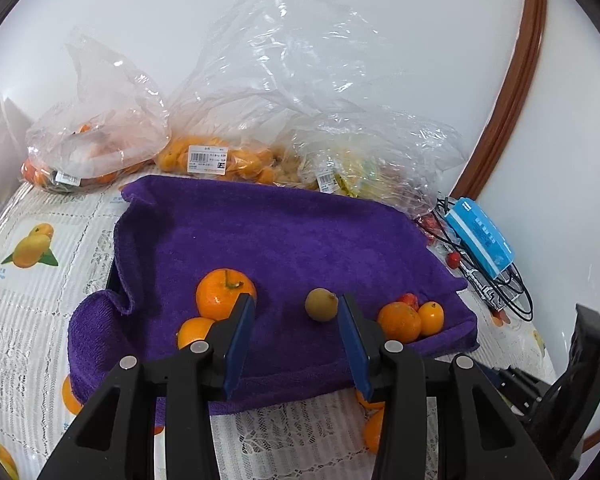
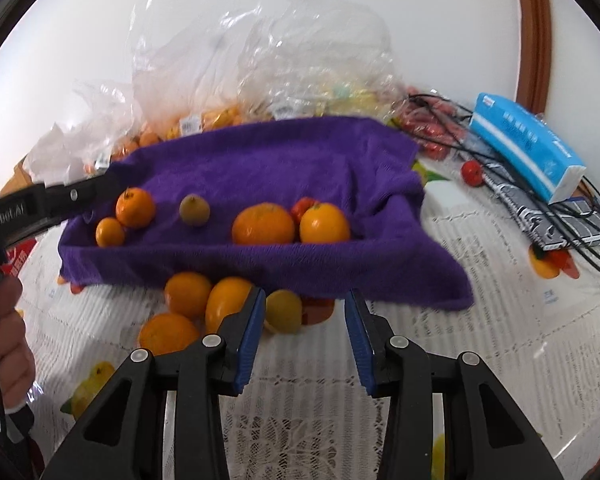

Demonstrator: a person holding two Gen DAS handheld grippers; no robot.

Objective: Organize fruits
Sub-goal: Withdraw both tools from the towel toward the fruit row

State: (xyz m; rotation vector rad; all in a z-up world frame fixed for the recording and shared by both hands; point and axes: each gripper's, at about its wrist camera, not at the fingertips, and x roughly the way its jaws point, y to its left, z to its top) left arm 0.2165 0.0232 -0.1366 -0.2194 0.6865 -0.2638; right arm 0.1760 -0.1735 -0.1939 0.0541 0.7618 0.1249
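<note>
Left wrist view shows the left hand-held gripper (image 1: 296, 306) hovering over a purple towel (image 1: 284, 236) draped over a tray-like form on a surface covered by a white lace cloth (image 1: 32, 292) printed with fruit pictures. Its 2 blue-padded jaws stand apart with nothing between them; a small olive-green fruit (image 1: 321, 305) lies on the towel just past the gap, close to the right-hand jaw. A large orange with a stem (image 1: 225, 294) sits on the towel beside the left-hand jaw, with a smaller orange (image 1: 194, 332) touching it below. Near the towel's right edge, 2 more oranges (image 1: 399, 322) rest together against a small red fruit (image 1: 408, 300). Behind the towel, clear plastic bags (image 1: 260, 92) hold more orange and yellow fruit, with price labels showing. A blue tissue pack (image 1: 480, 236) lies on black cables at right. Right wrist view shows the right hand-held gripper (image 2: 305, 306) lower, in front of the towel, its jaws likewise parted and empty. Loose fruit lies on the lace cloth below the towel's front edge: 2 oranges (image 2: 188, 294), an oval yellow-orange fruit (image 2: 226, 302) touching the left-hand jaw, and a yellow fruit (image 2: 283, 311) just inside that jaw's tip. A person's hand (image 2: 4, 332) appears at the left edge, below the other tool's black body.
</note>
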